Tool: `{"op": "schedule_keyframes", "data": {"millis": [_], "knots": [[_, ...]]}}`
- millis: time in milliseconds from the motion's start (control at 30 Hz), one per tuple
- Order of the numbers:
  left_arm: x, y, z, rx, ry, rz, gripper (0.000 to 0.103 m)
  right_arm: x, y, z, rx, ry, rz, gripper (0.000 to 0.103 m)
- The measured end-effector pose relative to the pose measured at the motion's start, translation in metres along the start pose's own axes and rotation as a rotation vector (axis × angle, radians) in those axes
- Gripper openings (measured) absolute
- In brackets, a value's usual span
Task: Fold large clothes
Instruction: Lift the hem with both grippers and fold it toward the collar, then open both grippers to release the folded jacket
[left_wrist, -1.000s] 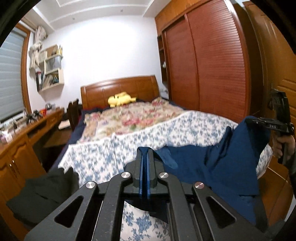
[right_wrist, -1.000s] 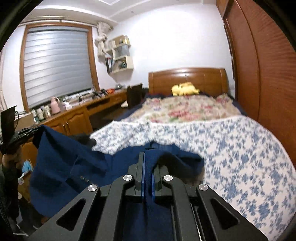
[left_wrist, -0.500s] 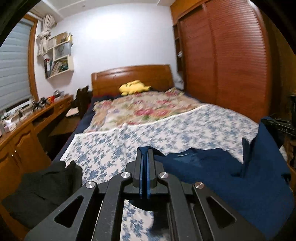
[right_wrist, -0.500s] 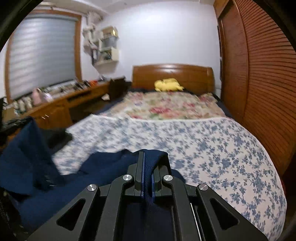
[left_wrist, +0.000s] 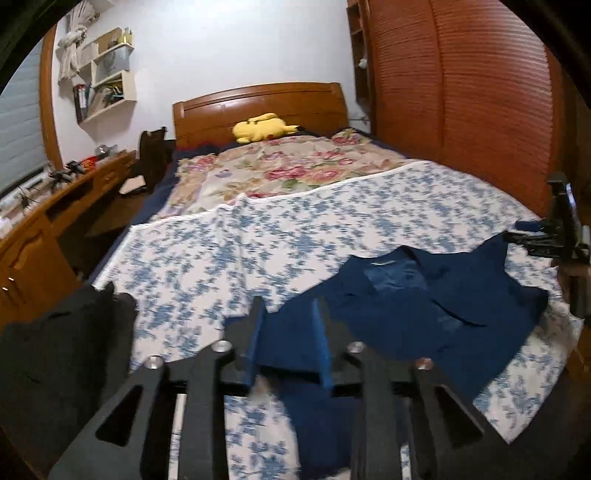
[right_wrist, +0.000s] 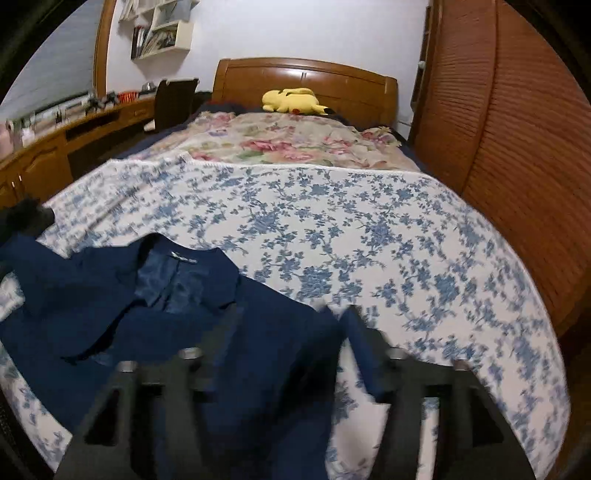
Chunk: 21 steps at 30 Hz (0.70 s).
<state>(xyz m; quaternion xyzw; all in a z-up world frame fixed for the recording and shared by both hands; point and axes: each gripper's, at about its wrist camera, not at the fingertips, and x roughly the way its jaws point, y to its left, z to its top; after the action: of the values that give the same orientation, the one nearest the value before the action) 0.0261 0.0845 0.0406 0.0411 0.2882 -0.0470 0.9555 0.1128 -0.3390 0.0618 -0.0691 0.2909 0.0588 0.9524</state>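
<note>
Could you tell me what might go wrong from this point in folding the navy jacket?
1. The navy jacket lies rumpled near the foot edge of the bed, part of it draping over; it could slide off.
2. The left gripper and right gripper are open with cloth between the fingers; closing carelessly may pinch several layers.
3. The collar looks uneven, so folding now might set creases.

A wooden bed (left_wrist: 258, 99) stands against a white wall (left_wrist: 240, 44), a slatted wardrobe (left_wrist: 461, 92) to its right, a desk (left_wrist: 55, 206) and shelves (left_wrist: 107, 81) left.
</note>
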Motion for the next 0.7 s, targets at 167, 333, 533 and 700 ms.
{"op": "schedule_keyframes", "data": {"millis": [167,333,533,700], "knots": [[-0.003,-0.007,-0.018,-0.017,-0.024,-0.051,0.042,0.020,0.018,-0.011,-0.049,-0.012,0.090,0.066],[-0.002,-0.004,-0.043,-0.085,-0.053,-0.098,0.071,0.034,0.073,-0.026,-0.139,0.055,0.251,0.066],[0.004,0.004,-0.060,-0.087,-0.032,-0.106,0.075,0.039,0.132,-0.034,-0.240,0.120,0.364,0.066],[0.011,0.015,-0.069,-0.088,-0.009,-0.095,0.076,0.060,0.156,-0.033,-0.300,0.168,0.392,0.066]]}}
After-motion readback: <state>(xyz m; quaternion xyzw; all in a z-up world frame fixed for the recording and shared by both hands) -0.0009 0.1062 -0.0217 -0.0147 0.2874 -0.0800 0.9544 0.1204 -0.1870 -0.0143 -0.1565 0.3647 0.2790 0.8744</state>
